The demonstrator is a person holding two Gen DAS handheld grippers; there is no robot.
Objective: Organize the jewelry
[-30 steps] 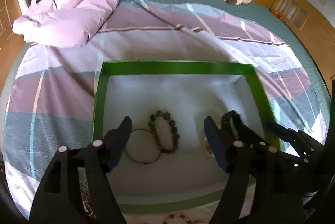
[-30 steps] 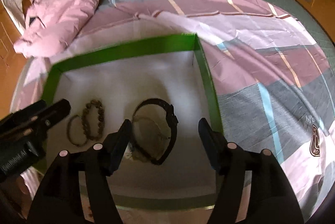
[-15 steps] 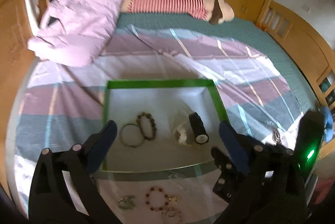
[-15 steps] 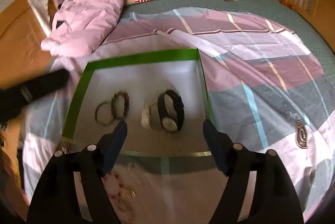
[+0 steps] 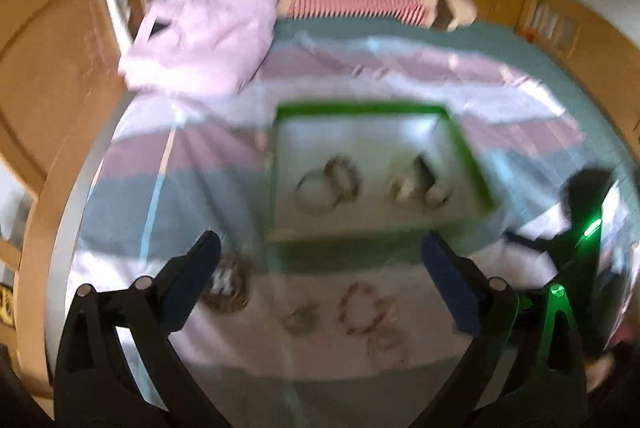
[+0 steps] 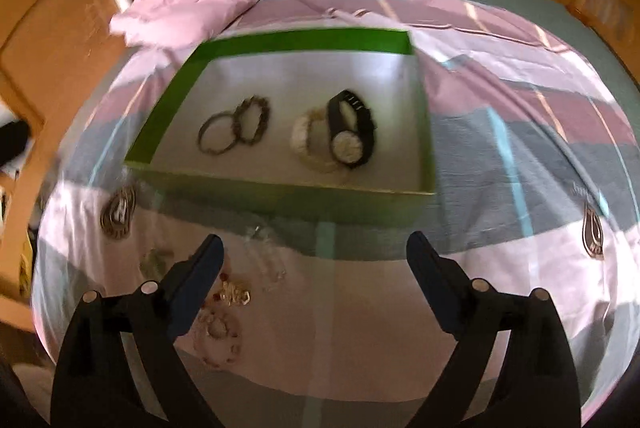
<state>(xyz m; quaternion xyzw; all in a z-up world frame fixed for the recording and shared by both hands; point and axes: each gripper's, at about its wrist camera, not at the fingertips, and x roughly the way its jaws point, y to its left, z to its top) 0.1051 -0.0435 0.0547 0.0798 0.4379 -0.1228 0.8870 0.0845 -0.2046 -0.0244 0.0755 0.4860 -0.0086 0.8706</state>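
A shallow green-walled cardboard box with a white floor (image 6: 280, 46) sits on a striped pink, grey and white bedsheet (image 6: 520, 132), and inside it, from left to right, lie a thin dark ring bangle (image 6: 216, 138), a brown beaded bracelet (image 6: 252, 120), a cream beaded bracelet (image 6: 308, 148) and a black-strapped wristwatch (image 6: 352, 132). On the sheet in front of the box, toward its left, several pieces are not yet put away: a greenish trinket (image 6: 156, 260), a clear chain (image 6: 268, 260), a gold-and-red charm cluster (image 6: 232, 294) and a pink beaded bracelet (image 6: 220, 342), so the job seems roughly half done. The left gripper (image 5: 320, 280) and the right gripper (image 6: 314, 278) both hover above the sheet with jaws spread wide, holding nothing.
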